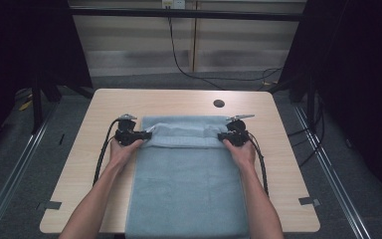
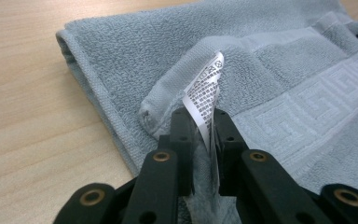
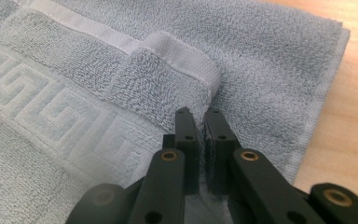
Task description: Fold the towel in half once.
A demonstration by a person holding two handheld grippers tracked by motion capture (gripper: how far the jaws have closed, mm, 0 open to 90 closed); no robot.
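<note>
Left tool (image 2: 199, 122) pinched tight on towel (image 1: 186, 189) corner and its white tag (image 2: 206, 100). Right tool (image 3: 201, 122) clamped on the towel's other folded corner.

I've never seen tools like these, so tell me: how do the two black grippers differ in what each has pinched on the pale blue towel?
The left gripper clamps a towel corner together with a white printed care label; the right gripper clamps bare terry cloth at its corner. In the high view the left gripper sits at the left edge of the pale blue terry towel, the right gripper at its right edge. Both are shut on a folded-over corner of the towel.
</note>
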